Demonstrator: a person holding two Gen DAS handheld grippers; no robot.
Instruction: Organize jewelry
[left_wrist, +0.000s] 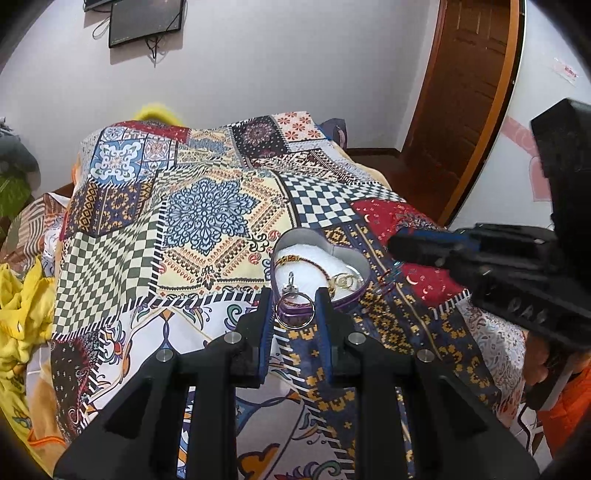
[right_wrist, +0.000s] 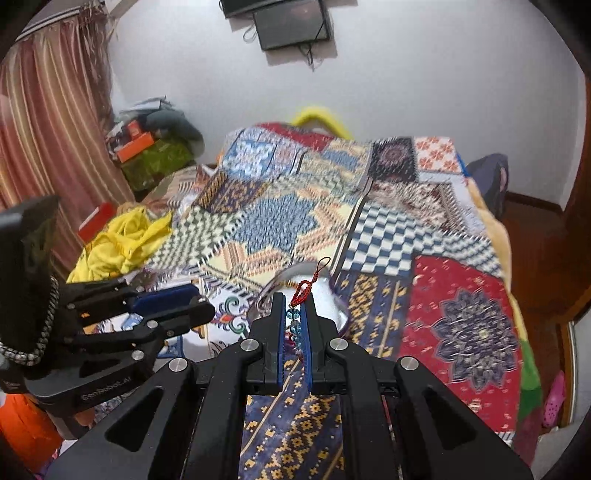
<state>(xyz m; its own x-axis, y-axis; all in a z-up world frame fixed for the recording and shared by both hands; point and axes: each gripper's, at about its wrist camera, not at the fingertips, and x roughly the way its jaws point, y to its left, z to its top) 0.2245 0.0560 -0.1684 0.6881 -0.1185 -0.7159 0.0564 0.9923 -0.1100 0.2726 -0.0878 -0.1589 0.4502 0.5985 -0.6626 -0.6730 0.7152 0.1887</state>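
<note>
A heart-shaped purple box (left_wrist: 354, 260) with a white lining lies on the patchwork bedspread (left_wrist: 207, 221); it holds a gold chain (left_wrist: 295, 258), a gold ring charm (left_wrist: 345, 281) and a silver clasp piece (left_wrist: 291, 283). My left gripper (left_wrist: 294, 309) is shut on a silver ring (left_wrist: 295, 314) at the box's near edge. My right gripper (right_wrist: 294, 317) is shut on a blue bead bracelet with a red cord (right_wrist: 297, 319), just in front of the box (right_wrist: 328, 295). In the left wrist view the right gripper (left_wrist: 402, 249) is at the box's right.
Yellow clothes (right_wrist: 122, 240) lie at the bed's left edge, with boxes and bags (right_wrist: 155, 147) behind them by a striped curtain (right_wrist: 48, 122). A wooden door (left_wrist: 465, 96) stands at the right. The left gripper (right_wrist: 166, 306) appears at the left in the right wrist view.
</note>
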